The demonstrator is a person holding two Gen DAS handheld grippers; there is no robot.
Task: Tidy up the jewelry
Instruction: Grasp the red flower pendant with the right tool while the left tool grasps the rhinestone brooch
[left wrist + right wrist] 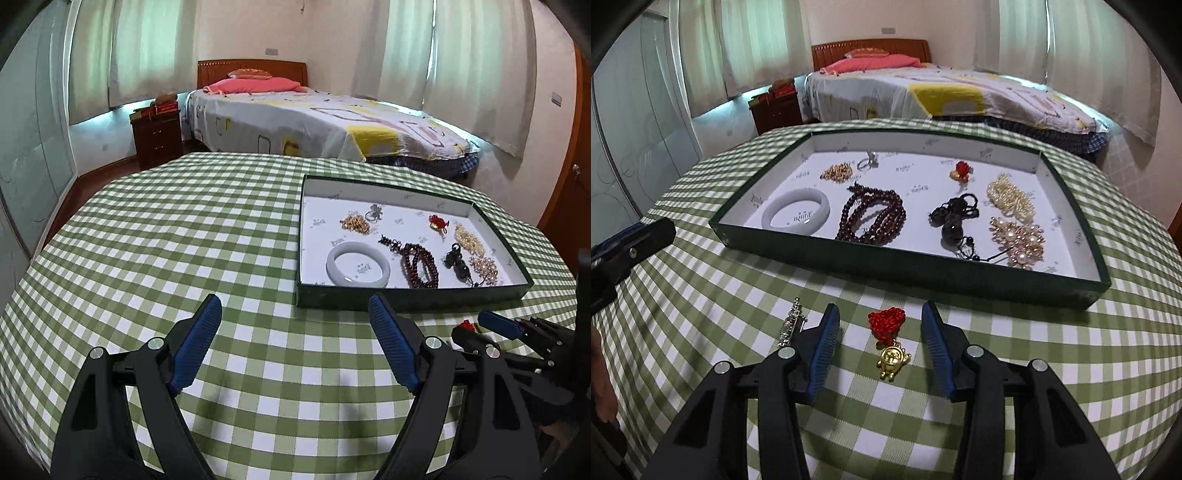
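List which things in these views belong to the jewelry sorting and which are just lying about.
Belongs to the job:
- green-walled, white-lined shallow tray
- red knotted charm with gold figure, lying between the open right tongs
- slim silver pin on the cloth
- white jade-like bangle
- dark red bead strand

Just lying about:
- bed with patterned sheet
- dark wooden nightstand
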